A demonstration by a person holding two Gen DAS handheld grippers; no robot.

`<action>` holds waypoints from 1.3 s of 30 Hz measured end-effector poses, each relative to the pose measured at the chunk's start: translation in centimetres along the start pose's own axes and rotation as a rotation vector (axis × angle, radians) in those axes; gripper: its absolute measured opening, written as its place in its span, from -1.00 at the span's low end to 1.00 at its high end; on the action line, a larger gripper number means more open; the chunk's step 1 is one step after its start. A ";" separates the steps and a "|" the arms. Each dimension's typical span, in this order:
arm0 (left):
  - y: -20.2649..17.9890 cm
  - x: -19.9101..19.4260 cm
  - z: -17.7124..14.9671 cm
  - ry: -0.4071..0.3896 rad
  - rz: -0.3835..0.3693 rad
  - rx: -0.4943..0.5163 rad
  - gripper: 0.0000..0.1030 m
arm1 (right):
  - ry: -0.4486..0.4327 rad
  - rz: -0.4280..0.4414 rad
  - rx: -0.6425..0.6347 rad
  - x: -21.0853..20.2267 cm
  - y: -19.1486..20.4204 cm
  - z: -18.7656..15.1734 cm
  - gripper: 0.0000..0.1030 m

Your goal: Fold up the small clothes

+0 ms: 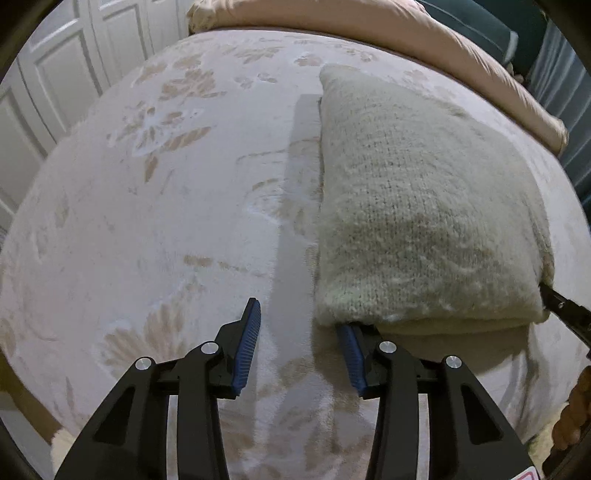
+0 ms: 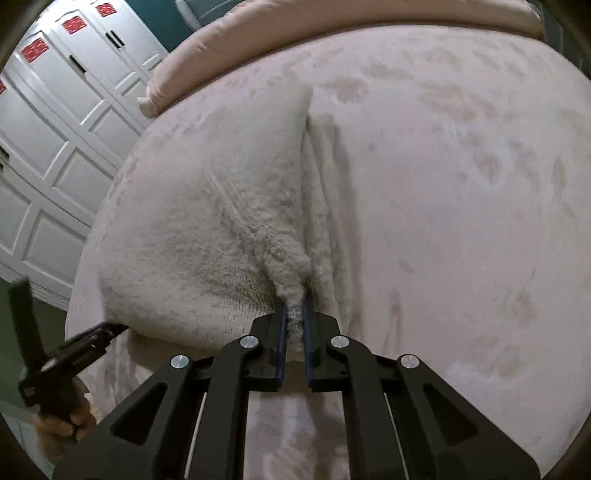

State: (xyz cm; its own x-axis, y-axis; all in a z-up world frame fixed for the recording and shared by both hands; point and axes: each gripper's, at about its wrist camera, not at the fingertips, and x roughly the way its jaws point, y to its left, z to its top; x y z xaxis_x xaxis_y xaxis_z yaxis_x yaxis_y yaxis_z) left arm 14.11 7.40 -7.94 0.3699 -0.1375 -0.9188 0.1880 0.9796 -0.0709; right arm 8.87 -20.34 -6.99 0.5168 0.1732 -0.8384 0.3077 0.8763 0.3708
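Observation:
A cream knitted garment (image 1: 417, 206) lies folded on a pale floral bedspread (image 1: 166, 221). My left gripper (image 1: 299, 314) stands open at its near left corner. The right finger (image 1: 352, 354) has its tip tucked under the knit's edge, while the left finger (image 1: 247, 343) rests over bare bedspread. In the right wrist view the same garment (image 2: 207, 229) fills the left half. My right gripper (image 2: 294, 308) is shut on a bunched fold at its near right corner. The right gripper (image 1: 561, 306) shows at the garment's far side in the left view, and the left gripper (image 2: 107, 330) shows low left in the right view.
A peach duvet (image 1: 369, 18) is bunched along the far end of the bed. White panelled cupboard doors (image 2: 62, 122) stand to the left. A hand (image 2: 70, 417) holds the left gripper's handle beyond the bed edge. Dark teal curtains (image 1: 569, 92) hang at the far right.

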 end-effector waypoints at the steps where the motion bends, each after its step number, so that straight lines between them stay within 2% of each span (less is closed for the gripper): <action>1: -0.1 0.0 0.0 0.000 0.009 0.000 -0.17 | -0.012 -0.006 -0.006 -0.4 0.4 0.0 -0.86; 5: 0.2 0.1 0.2 0.010 0.000 -0.026 -0.16 | -0.062 -0.060 -0.042 -3.2 2.8 0.6 -0.80; 8: 0.1 0.2 0.2 0.007 0.005 -0.019 -0.16 | -0.191 -0.103 -0.062 -6.4 4.7 0.7 -0.79; 10: 0.1 0.2 0.1 0.005 0.005 -0.020 -0.16 | -0.237 -0.089 -0.088 -7.6 5.7 1.0 -0.79; 12: 0.0 0.2 0.0 0.003 0.008 -0.019 -0.16 | -0.214 -0.090 -0.132 -6.9 6.6 1.3 -0.79; 14: -0.1 0.2 -0.1 0.002 0.009 -0.021 -0.16 | -0.143 -0.124 -0.159 -4.3 6.7 1.2 -0.80; 16: -0.1 0.2 0.0 0.003 0.007 -0.018 -0.16 | -0.027 -0.135 -0.108 -0.5 5.1 0.8 -0.89; 17: 0.0 0.1 0.0 0.007 0.000 -0.018 -0.16 | -0.001 -0.117 -0.080 0.5 4.3 0.5 -0.92; 19: 0.3 -0.9 -0.1 0.008 -0.024 -0.029 -0.16 | -0.004 -0.085 -0.049 0.3 3.8 0.4 -0.92; 22: 0.8 -3.9 0.0 -0.033 -0.071 -0.041 -0.17 | -0.045 -0.054 -0.047 -2.3 4.3 1.4 -0.85; 24: 1.0 -5.8 0.6 -0.081 -0.100 -0.054 -0.17 | -0.075 -0.019 -0.030 -3.5 4.3 3.0 -0.70; 26: 0.6 -7.2 2.0 -0.125 -0.110 -0.056 -0.14 | -0.099 -0.009 -0.015 -3.6 3.9 5.1 -0.26; 27: 0.2 -7.5 2.7 -0.142 -0.114 -0.055 0.00 | -0.103 -0.006 -0.009 -3.2 3.8 6.1 -0.21; 28: -0.2 -7.6 3.5 -0.157 -0.110 -0.055 0.04 | -0.106 -0.010 0.004 -2.5 3.5 7.4 -0.18; 29: -0.8 -7.3 4.3 -0.168 -0.100 -0.050 0.04 | -0.095 -0.009 0.009 -1.9 3.3 7.8 -0.05; 32: -2.7 -5.2 5.7 -0.141 -0.076 -0.013 0.07 | -0.043 -0.039 0.037 1.4 2.6 9.7 0.08; 33: -3.1 -4.6 5.8 -0.130 -0.078 -0.005 0.07 | -0.001 -0.035 0.024 3.0 2.5 9.9 0.06; 34: -3.6 -3.4 5.9 -0.105 -0.065 0.007 0.07 | 0.022 -0.048 0.014 3.9 2.5 10.0 -0.24; 35: -3.9 -2.7 5.9 -0.092 -0.055 0.013 0.07 | 0.028 -0.072 -0.009 4.3 2.6 10.0 -0.73; 36: -4.1 -2.2 5.7 -0.088 -0.050 0.018 0.07 | 0.011 -0.050 -0.023 3.8 2.9 10.2 -0.75; 39: -4.0 -2.1 5.7 -0.101 -0.047 0.016 0.10 | -0.122 0.007 -0.031 0.1 3.3 10.5 -0.78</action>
State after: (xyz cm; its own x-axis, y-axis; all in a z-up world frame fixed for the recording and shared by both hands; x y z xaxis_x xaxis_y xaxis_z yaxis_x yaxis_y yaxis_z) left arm 17.76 2.91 -3.57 0.4501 -0.1985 -0.8707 0.2219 0.9693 -0.1062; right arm 18.28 -22.17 -1.66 0.6132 0.1252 -0.7799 0.2798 0.8889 0.3627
